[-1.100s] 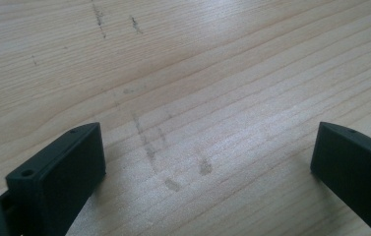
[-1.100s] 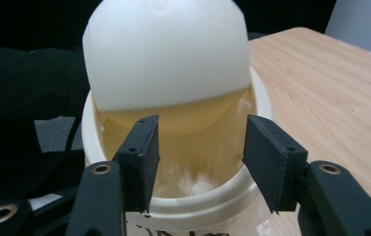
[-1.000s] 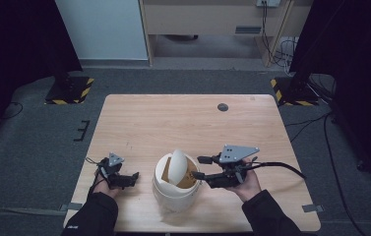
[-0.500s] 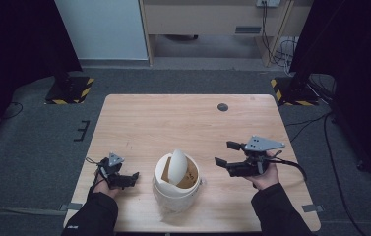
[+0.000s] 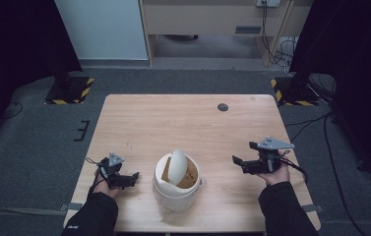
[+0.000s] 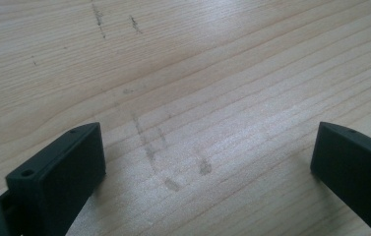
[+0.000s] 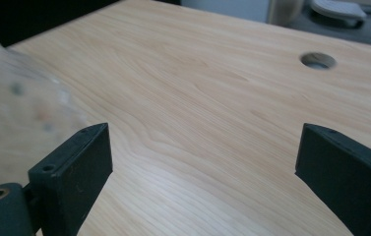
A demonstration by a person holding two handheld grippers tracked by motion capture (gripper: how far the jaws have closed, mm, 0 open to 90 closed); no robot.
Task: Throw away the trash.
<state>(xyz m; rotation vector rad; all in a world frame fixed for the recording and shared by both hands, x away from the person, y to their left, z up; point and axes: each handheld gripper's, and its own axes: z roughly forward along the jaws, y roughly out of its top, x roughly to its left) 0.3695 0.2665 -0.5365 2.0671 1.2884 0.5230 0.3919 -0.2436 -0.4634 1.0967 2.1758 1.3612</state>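
A white round bin point(image 5: 175, 189) stands near the front middle of the wooden table point(image 5: 183, 123), its swing lid point(image 5: 176, 166) tipped upright over a tan inside. My left gripper point(image 5: 133, 176) rests low at the bin's left, open, jaws wide over bare wood point(image 6: 198, 123). At the bin's right my right gripper point(image 5: 236, 162) is held above the table, apart from the bin, open with nothing between its jaws. A blurred white edge of the bin point(image 7: 11, 98) shows at the left of the right gripper view.
A round cable hole point(image 5: 223, 106) sits at the table's far right, also as a hole point(image 7: 317, 60) in the right gripper view. Faint scuff marks point(image 6: 173, 167) lie on the wood. Dark floor and stand bases point(image 5: 70, 90) surround the table.
My right gripper has drawn away from the bin's rim to the right and now hovers apart from it. The left gripper and the bin have stayed put.
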